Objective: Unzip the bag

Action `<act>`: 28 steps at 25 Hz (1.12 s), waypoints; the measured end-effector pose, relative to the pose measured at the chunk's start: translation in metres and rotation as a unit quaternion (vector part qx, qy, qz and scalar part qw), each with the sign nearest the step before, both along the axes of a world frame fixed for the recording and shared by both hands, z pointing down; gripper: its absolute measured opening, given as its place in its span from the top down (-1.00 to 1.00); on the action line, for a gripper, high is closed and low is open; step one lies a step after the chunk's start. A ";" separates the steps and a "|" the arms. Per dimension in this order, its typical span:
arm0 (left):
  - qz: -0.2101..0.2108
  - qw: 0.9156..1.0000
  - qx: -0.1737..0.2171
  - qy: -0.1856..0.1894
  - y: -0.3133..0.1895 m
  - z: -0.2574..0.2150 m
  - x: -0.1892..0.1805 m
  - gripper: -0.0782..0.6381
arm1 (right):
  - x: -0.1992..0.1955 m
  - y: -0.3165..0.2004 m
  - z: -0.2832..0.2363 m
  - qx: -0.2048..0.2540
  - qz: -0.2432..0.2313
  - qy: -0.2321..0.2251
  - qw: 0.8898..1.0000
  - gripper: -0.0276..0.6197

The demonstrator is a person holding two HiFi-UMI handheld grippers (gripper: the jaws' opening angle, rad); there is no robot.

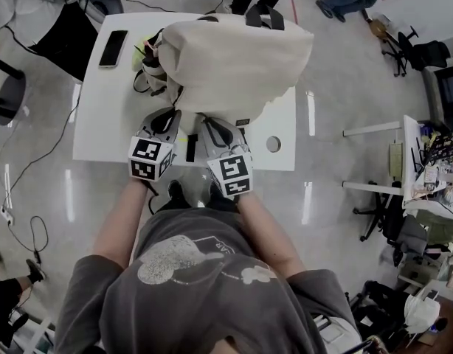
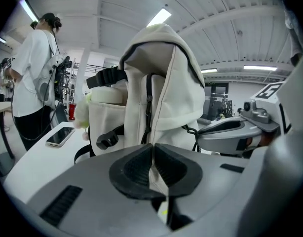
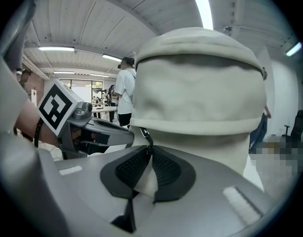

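Note:
A cream backpack (image 1: 234, 57) stands on the white table (image 1: 101, 131), its near end towards me. My left gripper (image 1: 170, 115) is at the bag's near edge, shut on a fold of cream fabric (image 2: 156, 174) just below the dark zipper line (image 2: 148, 107). My right gripper (image 1: 212, 122) sits close beside it on the right. In the right gripper view its jaws are shut on the black zipper pull (image 3: 147, 138), with some cream fabric pinched below. Each gripper shows in the other's view: the right gripper (image 2: 230, 132) and the left gripper (image 3: 92, 132).
A phone (image 1: 113, 48) lies on the table's far left. Black straps and a small pale toy (image 1: 147, 54) hang at the bag's left side. A round hole (image 1: 274, 144) is in the table at right. People stand beyond the table; office chairs (image 1: 403, 227) are at right.

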State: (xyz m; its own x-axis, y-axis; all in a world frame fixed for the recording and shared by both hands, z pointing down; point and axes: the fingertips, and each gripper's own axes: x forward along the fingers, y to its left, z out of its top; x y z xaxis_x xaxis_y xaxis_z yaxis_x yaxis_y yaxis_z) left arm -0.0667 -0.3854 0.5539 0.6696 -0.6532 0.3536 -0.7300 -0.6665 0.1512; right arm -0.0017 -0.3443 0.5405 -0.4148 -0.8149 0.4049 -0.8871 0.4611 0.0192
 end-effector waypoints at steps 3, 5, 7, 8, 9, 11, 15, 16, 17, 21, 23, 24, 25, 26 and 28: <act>-0.020 1.000 -0.005 0.001 0.000 0.001 0.000 0.72 | 0.003 0.003 -0.004 0.014 -0.024 0.025 0.999 0.81; -0.029 1.000 -0.008 0.001 0.000 0.001 0.000 0.72 | 0.006 0.003 -0.007 0.020 -0.033 0.032 0.999 0.81; -0.036 0.999 -0.009 0.000 0.000 0.000 0.000 0.72 | 0.009 0.003 -0.011 0.026 -0.038 0.032 0.998 0.81; -0.039 0.999 -0.009 -0.001 0.000 0.000 0.000 0.72 | 0.010 0.002 -0.012 0.028 -0.041 0.034 0.998 0.81; -0.042 0.999 -0.009 -0.003 0.000 0.000 0.000 0.72 | 0.012 0.002 -0.013 0.031 -0.044 0.037 0.998 0.81; -0.047 0.999 -0.009 -0.005 0.001 0.000 0.000 0.72 | 0.013 0.002 -0.015 0.039 -0.052 0.048 0.997 0.81; -0.056 0.998 -0.010 -0.007 0.001 -0.001 0.000 0.72 | 0.017 0.001 -0.018 0.048 -0.065 0.060 0.995 0.81; -0.059 0.998 -0.011 -0.005 0.001 -0.001 0.000 0.72 | 0.020 0.001 -0.019 0.048 -0.062 0.060 0.995 0.81; -0.063 0.998 -0.013 -0.003 0.001 -0.001 -0.001 0.72 | 0.025 0.000 -0.019 0.049 -0.057 0.058 0.995 0.81; -0.073 0.997 -0.013 -0.004 0.001 -0.002 -0.002 0.72 | 0.052 -0.002 -0.022 0.049 -0.033 0.051 0.997 0.81; -0.076 0.997 -0.014 -0.005 0.001 -0.002 -0.002 0.72 | 0.068 -0.004 -0.022 0.050 -0.019 0.050 0.997 0.81; -0.078 0.997 -0.014 -0.005 0.001 -0.002 -0.002 0.72 | 0.076 -0.004 -0.023 0.051 -0.011 0.050 0.997 0.81; -0.080 0.997 -0.014 -0.006 0.000 -0.002 -0.002 0.72 | 0.085 -0.006 -0.024 0.053 -0.002 0.052 0.997 0.81; -0.082 0.996 -0.015 -0.006 0.000 -0.002 -0.002 0.72 | 0.093 -0.006 -0.025 0.055 0.005 0.054 0.997 0.81; -0.086 0.996 -0.016 -0.007 -0.001 -0.001 -0.002 0.71 | 0.110 -0.008 -0.027 0.059 0.019 0.059 0.996 0.81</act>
